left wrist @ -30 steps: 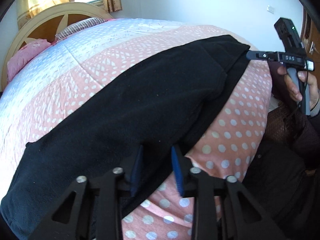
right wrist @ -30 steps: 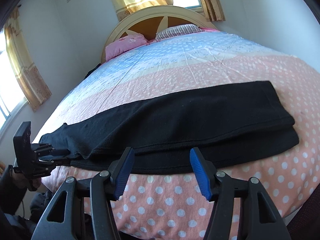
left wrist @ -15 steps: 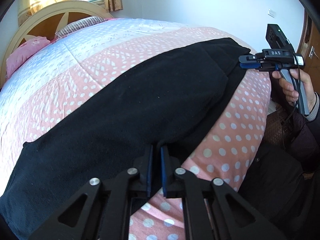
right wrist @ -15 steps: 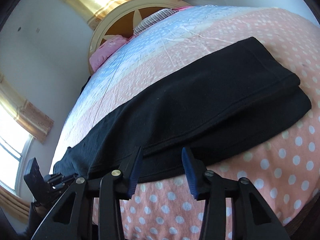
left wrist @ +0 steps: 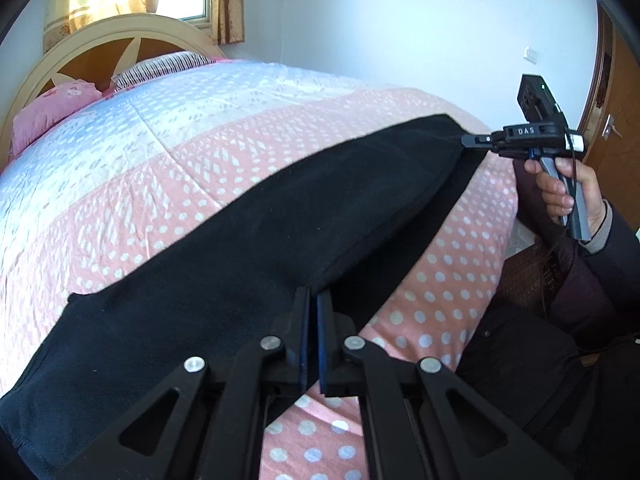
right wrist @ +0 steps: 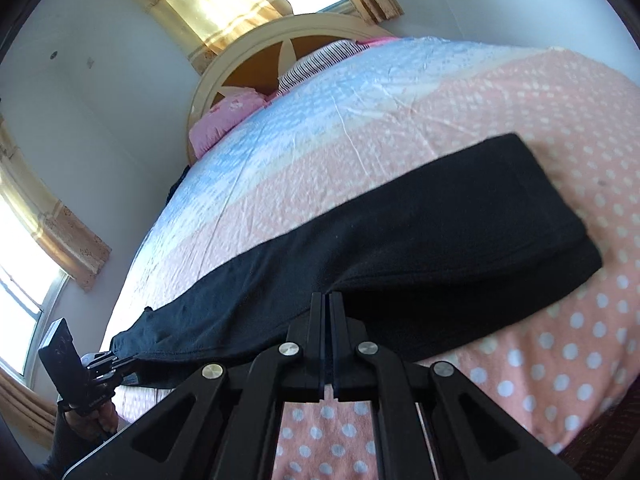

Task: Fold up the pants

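pants [left wrist: 248, 240]: black, folded lengthwise, stretched across the pink dotted part of the bed [left wrist: 120, 184], near its foot edge; upper layer set slightly back from the lower one along the near side.
pants, right wrist view [right wrist: 420, 232]: one squared end resting flat on the bed at right, other end tapering toward lower left.
left tongs [left wrist: 313, 300]: pressed together on the near edge of the pants, blue pads almost touching with fabric between; seen from the other camera [right wrist: 120, 364] pinching the tapered end at the bed's corner.
right tongs [right wrist: 328, 300]: drawn shut on the near hem of the pants, only a thin slit between the fingers; seen from the left wrist camera [left wrist: 474, 140] clamped on the far corner of the cloth.
right hand [left wrist: 564, 188]: wrapped around the grey handle of the right tongs, sleeve dark.
bed cover: pale blue band toward the headboard [right wrist: 248, 64], pink with white dots toward the foot.
pillows: pink one [left wrist: 52, 108] and striped one [left wrist: 160, 68] against the headboard.
windows: yellow curtains [right wrist: 208, 4] behind the headboard, lit from outside.
door [left wrist: 616, 112]: brown, at far right behind the right hand.
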`<state>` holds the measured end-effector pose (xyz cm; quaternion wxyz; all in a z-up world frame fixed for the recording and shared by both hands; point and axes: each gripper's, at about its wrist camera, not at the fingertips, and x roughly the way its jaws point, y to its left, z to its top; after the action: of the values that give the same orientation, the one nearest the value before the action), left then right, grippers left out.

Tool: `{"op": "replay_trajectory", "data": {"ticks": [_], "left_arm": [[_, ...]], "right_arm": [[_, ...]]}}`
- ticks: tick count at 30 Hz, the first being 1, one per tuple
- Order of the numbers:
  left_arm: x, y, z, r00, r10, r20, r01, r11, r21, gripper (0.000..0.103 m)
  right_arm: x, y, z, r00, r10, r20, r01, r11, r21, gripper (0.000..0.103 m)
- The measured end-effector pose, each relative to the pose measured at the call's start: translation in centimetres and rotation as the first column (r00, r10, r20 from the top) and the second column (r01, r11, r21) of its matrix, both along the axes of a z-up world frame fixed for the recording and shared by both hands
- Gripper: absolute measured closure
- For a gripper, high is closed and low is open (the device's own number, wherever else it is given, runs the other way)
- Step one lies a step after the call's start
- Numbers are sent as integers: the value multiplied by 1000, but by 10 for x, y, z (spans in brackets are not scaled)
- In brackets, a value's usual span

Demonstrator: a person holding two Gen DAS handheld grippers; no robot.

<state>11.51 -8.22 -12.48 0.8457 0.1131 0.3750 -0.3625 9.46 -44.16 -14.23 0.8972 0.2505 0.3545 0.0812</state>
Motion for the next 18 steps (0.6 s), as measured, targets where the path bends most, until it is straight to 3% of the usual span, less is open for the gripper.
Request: {"op": "replay_trajectory", "data": {"ticks": [3,10,12,15,18], "left_arm": [[-2,3,-3,1000,-20,-11,20,1000,0,100],[-9,-15,-31,999,-31,-8,32,994,102,100],[-7,-16,-34,1000,-28,-13,29,995,97,96],[-7,-16,-32,999,-31,6,30,993,113,92],[-11,-10,-27,999,-48,23,44,991,124,90]], "right_arm": [[-7,-3,0,1000,2,-10,-2,1000,-7,102],[-4,-12,-24,995,-23,-99,20,999,-37,103],[-2,-15,-30,993,-11,-118,8,1000,-23,103],[-4,-22,-34,992,-32,-121,30,999,-12,102],[-15,-29,-27,992,-80,-97,73,995,-73,102]]}}
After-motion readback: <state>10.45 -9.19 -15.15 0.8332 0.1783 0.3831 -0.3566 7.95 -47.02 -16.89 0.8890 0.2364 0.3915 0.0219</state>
